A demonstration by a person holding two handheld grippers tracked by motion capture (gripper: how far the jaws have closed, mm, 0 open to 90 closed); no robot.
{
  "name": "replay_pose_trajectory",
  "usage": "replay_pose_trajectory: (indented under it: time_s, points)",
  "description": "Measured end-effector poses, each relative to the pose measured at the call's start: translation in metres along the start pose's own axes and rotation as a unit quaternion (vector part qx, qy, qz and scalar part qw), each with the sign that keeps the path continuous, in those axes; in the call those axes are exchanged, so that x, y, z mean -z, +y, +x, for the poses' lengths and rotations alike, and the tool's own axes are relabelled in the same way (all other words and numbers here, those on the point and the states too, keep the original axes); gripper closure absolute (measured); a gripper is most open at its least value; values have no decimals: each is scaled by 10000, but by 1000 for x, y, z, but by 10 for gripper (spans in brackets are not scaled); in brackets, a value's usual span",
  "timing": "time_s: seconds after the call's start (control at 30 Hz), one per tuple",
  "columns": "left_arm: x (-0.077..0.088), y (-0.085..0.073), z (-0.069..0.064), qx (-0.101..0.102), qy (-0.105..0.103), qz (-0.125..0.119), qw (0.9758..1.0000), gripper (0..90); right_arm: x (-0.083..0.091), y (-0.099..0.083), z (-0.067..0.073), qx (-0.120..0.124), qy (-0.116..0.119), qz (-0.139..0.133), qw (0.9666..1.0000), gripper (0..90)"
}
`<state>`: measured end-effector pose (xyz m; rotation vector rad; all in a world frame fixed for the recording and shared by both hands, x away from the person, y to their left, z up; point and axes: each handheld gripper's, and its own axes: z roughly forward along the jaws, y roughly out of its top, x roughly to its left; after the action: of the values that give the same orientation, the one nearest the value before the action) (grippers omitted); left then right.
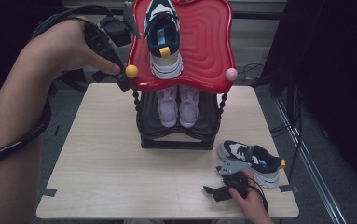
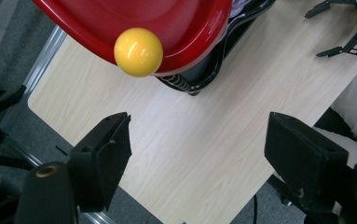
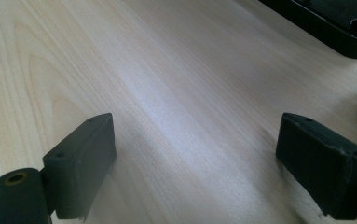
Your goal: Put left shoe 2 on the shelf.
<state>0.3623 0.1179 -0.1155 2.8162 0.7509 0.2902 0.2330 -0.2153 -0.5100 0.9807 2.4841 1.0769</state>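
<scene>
1. The left gripper (image 1: 120,77) hangs at the left edge of the glossy red wavy plastic top tray (image 1: 213,46), jaws open and empty, just beside the tray's yellow ball knob (image 1: 131,71).
2. One navy-and-white sneaker (image 1: 163,39) stands on that tray.
3. A pale pink pair of shoes (image 1: 178,105) sits on the black lower shelf (image 1: 176,135).
4. The right gripper (image 1: 213,190) rests on the light wooden desk (image 1: 120,158), jaws open and empty, near the second navy-and-white sneaker (image 1: 253,161).
</scene>
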Motion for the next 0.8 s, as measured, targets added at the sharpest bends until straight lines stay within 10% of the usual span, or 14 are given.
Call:
replay_pose_trajectory:
  time_s: [0.8]
  points:
    - [-23,-31,-1,163,-154,133,9997,226,0,0,0,0,-5,0,10000,112]
